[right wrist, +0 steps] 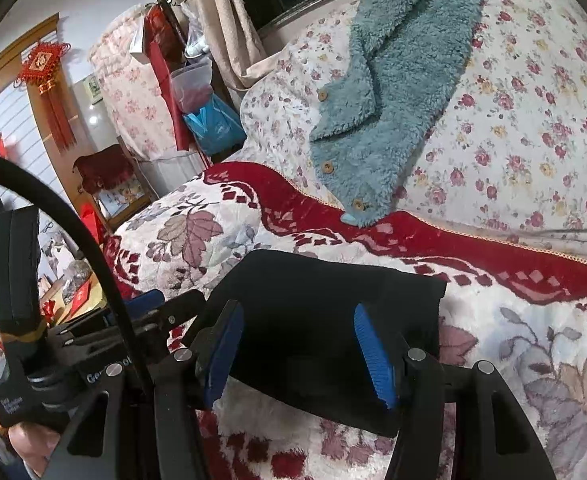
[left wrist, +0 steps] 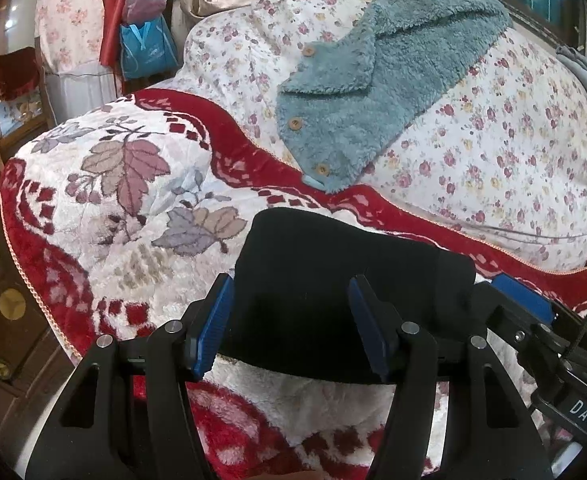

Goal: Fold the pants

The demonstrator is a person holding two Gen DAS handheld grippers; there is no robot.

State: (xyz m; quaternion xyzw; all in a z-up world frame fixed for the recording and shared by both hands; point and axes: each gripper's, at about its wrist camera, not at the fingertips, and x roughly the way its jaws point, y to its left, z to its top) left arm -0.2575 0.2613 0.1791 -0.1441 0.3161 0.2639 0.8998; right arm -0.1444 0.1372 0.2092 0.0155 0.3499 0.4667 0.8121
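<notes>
Pants [left wrist: 333, 288], black and folded small, lay low in the middle on the red leaf blanket [left wrist: 133, 200]. Left gripper [left wrist: 289, 332] and right gripper [right wrist: 299, 354] hung partly open, holding nothing (folding looked nearly done).

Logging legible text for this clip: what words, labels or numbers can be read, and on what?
"DAS": white letters, cut off, on the black body of the right gripper.
"Ge...": white print, partly hidden, on the black left gripper.
Small white label on the black handle grip: too blurred.
Blue bag logo: unreadable.
</notes>
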